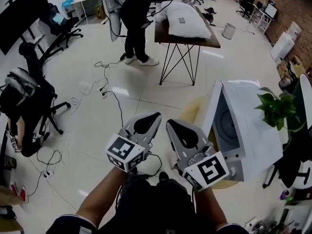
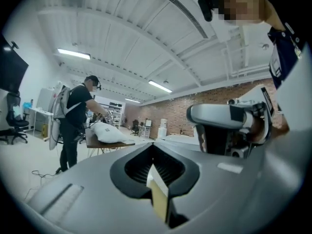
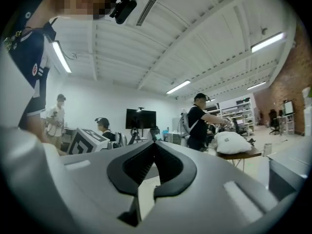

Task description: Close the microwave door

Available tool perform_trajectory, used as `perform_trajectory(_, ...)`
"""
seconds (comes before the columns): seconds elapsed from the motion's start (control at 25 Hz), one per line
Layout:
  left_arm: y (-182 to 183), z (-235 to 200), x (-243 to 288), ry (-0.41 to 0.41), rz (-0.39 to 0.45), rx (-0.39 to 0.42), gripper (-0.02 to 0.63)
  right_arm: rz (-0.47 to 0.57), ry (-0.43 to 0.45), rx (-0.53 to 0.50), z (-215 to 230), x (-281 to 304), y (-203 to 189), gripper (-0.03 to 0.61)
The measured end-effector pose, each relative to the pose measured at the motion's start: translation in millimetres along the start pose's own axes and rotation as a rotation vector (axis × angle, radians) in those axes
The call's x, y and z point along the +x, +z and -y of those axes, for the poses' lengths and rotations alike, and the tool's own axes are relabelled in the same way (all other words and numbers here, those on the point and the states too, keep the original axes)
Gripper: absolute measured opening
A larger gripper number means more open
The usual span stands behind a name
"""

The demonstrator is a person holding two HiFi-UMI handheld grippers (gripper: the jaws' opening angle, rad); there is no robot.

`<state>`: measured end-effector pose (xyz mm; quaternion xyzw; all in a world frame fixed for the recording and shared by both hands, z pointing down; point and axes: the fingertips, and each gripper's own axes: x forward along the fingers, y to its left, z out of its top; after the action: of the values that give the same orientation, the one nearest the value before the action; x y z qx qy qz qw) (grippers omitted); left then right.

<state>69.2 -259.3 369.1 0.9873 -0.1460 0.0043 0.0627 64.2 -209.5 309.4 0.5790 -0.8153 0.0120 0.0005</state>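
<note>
Microwave (image 1: 256, 130) on round table (image 1: 194, 110) lies just right of right gripper (image 1: 171, 126), open front facing it. Left gripper (image 1: 154, 117) farther. Both jaw pairs pressed together, holding nothing.

We wear a dark navy top; its short sleeves (image 1: 73, 222) end in a white band. Our left tongs (image 1: 155, 116) and right tongs (image 1: 170, 124) have smooth grey shells with black ribbed pads, and each carries a white cube (image 1: 126, 152) with black square markers.
</note>
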Motion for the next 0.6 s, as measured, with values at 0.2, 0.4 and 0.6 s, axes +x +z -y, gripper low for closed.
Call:
perform_trajectory(0.2, -1.7, 6.6, 19.3, -0.22, -0.042, 0.016, 0.008, 0.023, -0.255, 0.004, 27.3, -5.7, 2.4, 0.002)
perform_trajectory(0.4, -8.2, 31.7, 32.0, -0.442, -0.082, 0.03, 0.008, 0.001, -0.498, -0.014, 39.2, -38.7, -7.6, 0.002)
perform_trajectory(0.6, -26.0, 74.6, 41.0, -0.634, -0.168, 0.081, 0.008, -0.018, -0.762, 0.003, 37.1, -96.1, -17.8, 0.002)
